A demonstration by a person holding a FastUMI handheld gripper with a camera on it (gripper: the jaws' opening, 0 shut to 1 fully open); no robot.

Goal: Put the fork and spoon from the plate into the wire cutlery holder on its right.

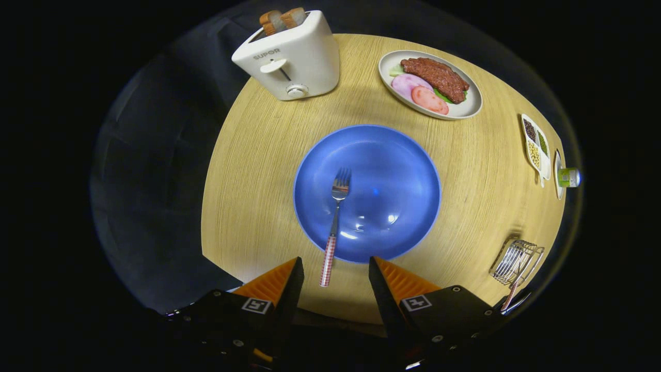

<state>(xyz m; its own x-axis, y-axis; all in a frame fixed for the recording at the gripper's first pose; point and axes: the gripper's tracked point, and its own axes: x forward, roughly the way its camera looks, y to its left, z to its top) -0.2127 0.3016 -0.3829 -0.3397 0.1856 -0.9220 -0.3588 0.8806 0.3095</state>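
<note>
The fingers (335, 271) are hovering wide apart around the fork (334, 222) lying on the blue plate (408, 170), while a red-checked handle, likely the spoon (510, 295), is already standing in the wire cutlery holder (516, 262) at four o'clock on the desk (248, 181).

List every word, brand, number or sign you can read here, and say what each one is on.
"SUPOR": on the front of the white toaster, above its lever.
Square black-and-white marker tags: one on each side of the open gripper; patterns, not words.
Small green can at the table's far right: label too small to read.
</note>
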